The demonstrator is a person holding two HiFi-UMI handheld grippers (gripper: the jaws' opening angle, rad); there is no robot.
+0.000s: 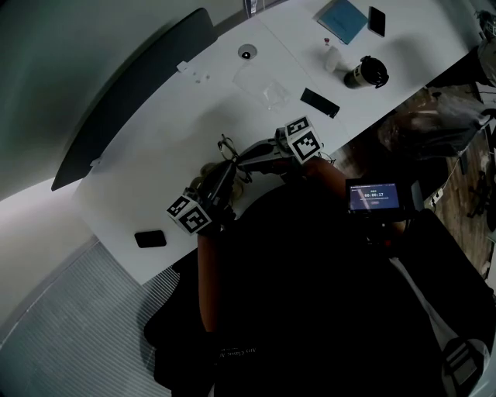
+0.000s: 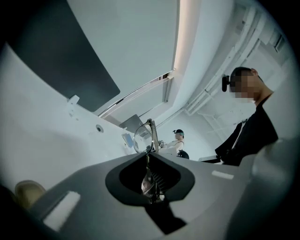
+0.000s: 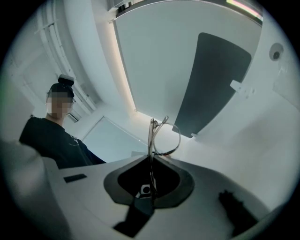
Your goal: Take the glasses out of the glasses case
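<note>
Left hand-held gripper (image 1: pixel 224 173) and right hand-held gripper (image 1: pixel 247 157) tip to tip, both tightly closed.

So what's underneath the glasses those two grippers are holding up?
Bare white table shows below the glasses. A pale beige thing, possibly the case, peeks out beside the left gripper, which covers most of it.

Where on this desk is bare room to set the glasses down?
Bare desk lies between the glasses, the grommet and the black pad. Crowded: the far right end, around the cup, notebook and black bar.
</note>
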